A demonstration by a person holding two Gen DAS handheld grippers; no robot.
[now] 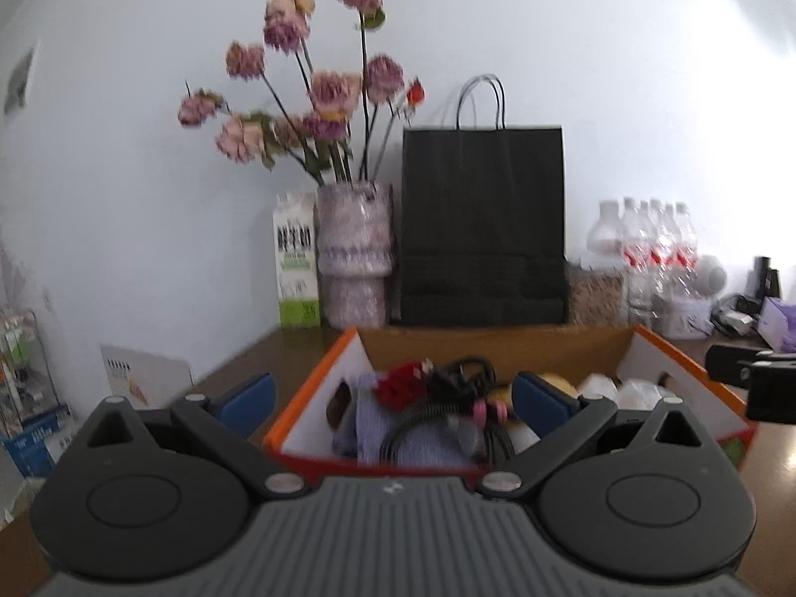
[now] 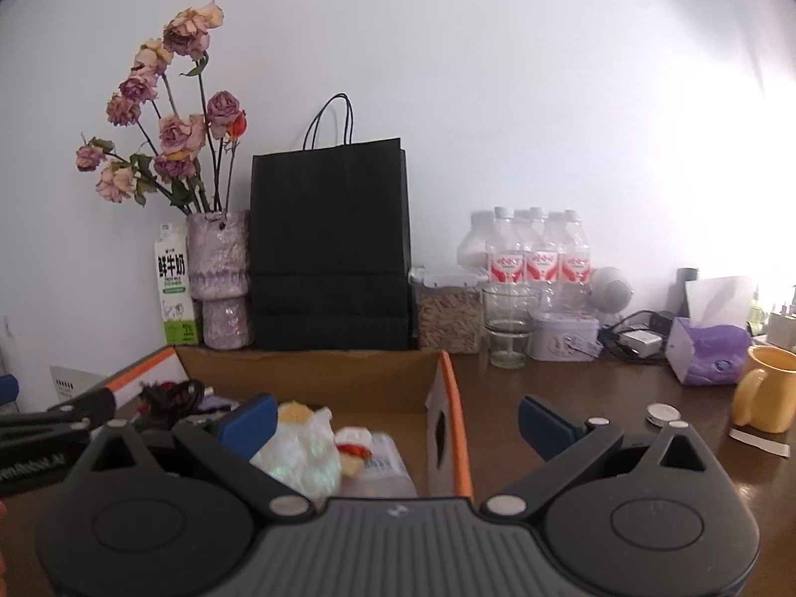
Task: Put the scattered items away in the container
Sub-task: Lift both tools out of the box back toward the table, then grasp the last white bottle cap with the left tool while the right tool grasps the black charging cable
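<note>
Orange-edged cardboard box [image 1: 671, 353] stands open on the brown wooden table [image 2: 587, 398], close in front of both grippers. Left gripper [image 1: 393, 395] hovers over the box's near left corner, blue-padded fingers [image 1: 248, 395] spread wide, nothing between them. Right gripper [image 2: 398, 420] hovers over the box's right wall, fingers likewise spread and empty; one finger sits above the box interior, the other above bare table.

Contents of the box, left portion: a lilac cloth [image 1: 398, 428], a black cable [image 1: 447, 398] coiled on top of it, and a red item [image 1: 400, 383] too blurred to identify. Right portion: a crumpled clear plastic bag [image 2: 298, 452] and a wrapped packet [image 2: 378, 457] just beside it.

Outside the box, on the table to its right: a yellow mug [image 2: 766, 388], a purple tissue box [image 2: 706, 353], an empty glass [image 2: 510, 323] and a small round tin [image 2: 661, 415].

Against the wall behind: a black paper bag [image 2: 331, 248], a vase of dried flowers [image 2: 219, 278], a milk carton [image 2: 174, 288] and water bottles [image 2: 542, 253].
</note>
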